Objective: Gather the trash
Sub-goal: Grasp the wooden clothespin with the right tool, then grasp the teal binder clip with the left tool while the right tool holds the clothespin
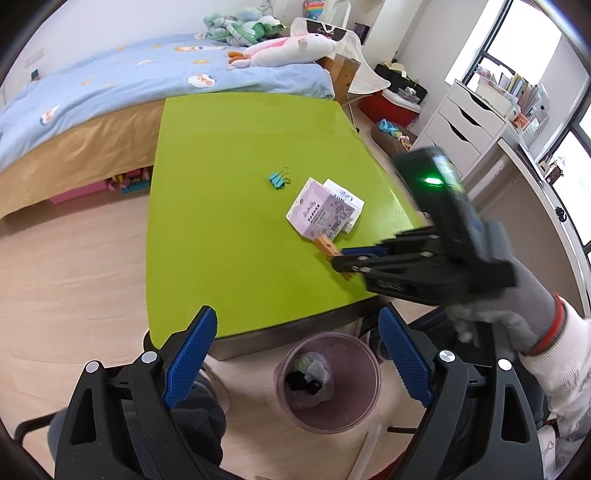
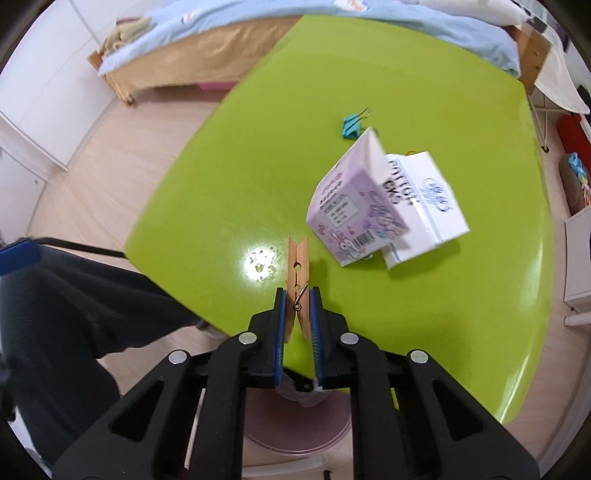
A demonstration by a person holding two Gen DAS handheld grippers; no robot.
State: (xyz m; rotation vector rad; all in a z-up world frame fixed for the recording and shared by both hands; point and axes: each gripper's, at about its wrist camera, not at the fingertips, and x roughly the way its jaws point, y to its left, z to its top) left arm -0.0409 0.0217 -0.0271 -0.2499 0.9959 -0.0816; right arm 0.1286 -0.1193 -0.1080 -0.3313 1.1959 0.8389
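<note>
Wooden clothespin (image 2: 297, 275) clamped in right gripper (image 2: 297, 295) jaws; left gripper (image 1: 295, 354) jaws wide, empty.

A bedroom with a pale wood floor (image 1: 74, 266). A lime-green table (image 1: 229, 184) stands in the middle; beyond it lies a bed (image 1: 110, 85) under a light blue quilt, plush toys (image 1: 258, 37) heaped at its far end. Far right — a white drawer unit (image 1: 465, 122) beneath bright windows (image 1: 532, 33).

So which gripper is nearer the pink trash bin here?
Left. The left gripper hangs open right above the pink trash bin on the floor. The right gripper is up over the green table, shut on the wooden clothespin.
</note>
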